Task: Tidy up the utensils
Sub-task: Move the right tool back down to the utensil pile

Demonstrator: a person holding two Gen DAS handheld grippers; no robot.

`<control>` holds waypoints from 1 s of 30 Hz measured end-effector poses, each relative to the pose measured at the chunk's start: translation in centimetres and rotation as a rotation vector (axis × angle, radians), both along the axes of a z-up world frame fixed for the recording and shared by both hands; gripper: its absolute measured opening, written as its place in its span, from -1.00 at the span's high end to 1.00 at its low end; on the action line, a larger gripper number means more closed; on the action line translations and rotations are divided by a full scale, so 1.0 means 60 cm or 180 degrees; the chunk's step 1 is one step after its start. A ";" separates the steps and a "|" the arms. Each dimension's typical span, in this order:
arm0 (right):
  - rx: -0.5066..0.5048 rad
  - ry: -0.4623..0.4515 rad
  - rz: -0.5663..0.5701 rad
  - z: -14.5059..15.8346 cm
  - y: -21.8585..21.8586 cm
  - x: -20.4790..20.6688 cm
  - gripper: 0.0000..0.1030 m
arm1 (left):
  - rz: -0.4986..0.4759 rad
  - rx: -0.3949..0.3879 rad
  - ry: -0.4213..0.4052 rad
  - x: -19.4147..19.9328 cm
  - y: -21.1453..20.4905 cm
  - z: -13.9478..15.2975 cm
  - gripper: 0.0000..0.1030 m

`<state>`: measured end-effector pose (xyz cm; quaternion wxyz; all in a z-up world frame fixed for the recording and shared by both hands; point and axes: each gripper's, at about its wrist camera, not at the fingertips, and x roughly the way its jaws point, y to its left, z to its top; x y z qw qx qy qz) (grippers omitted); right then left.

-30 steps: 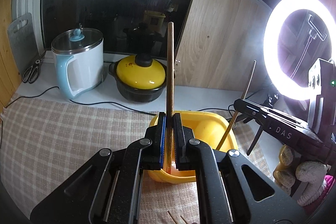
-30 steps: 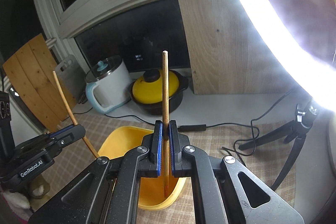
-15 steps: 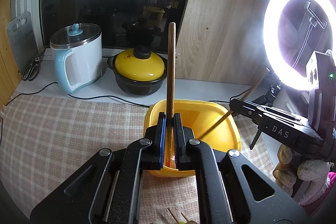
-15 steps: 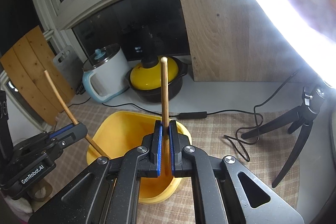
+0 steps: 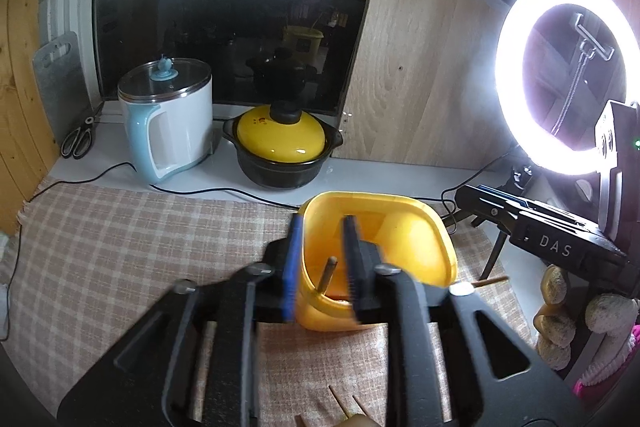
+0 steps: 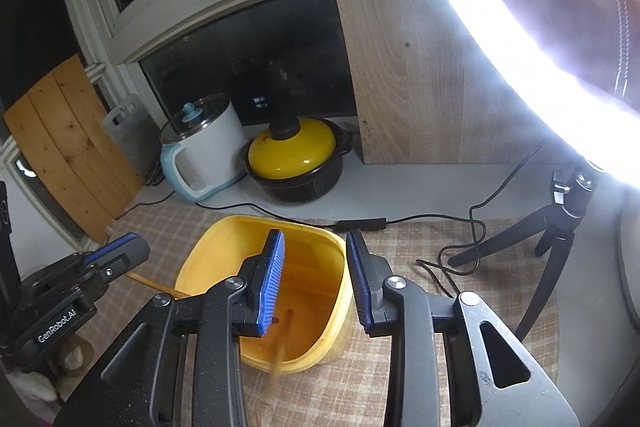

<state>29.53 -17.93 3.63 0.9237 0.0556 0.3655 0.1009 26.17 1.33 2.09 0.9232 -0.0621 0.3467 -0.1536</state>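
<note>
Left gripper: jaws opening, nothing pinched. A chopstick stands loose in the gap, clear of both pads, lower end down in the yellow tub. At the bottom edge of the left wrist view a few more stick tips lie on the checked cloth, so I judge the job isn't finished.

Right gripper: jaws also opening, pads apart. Second chopstick is a blurred streak low between them, looks like it's dropping into the same tub. Can't tell if it has settled.

Risks, my read:
- Either stick leans on the tub rim, tips out onto the cloth.
- A backing-out pad clips a leaning stick and flicks it out.
- Tub looks light; a jaw catching the rim could drag or tilt it.

Behind the tub: black cable, yellow-lidded pot, white kettle, well apart from it. Ring light far right.
</note>
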 end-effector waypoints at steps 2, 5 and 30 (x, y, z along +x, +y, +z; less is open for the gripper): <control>-0.0002 -0.0024 0.0019 0.006 0.001 -0.009 0.42 | 0.0008 0.0013 -0.0047 -0.011 0.002 0.008 0.50; 0.0003 -0.0062 0.0043 0.014 0.000 -0.024 0.42 | 0.0025 0.0020 -0.0110 -0.028 0.005 0.019 0.50; 0.0131 -0.0159 0.0194 0.046 -0.045 -0.162 0.36 | -0.0022 0.0039 -0.0225 -0.151 0.017 0.060 0.50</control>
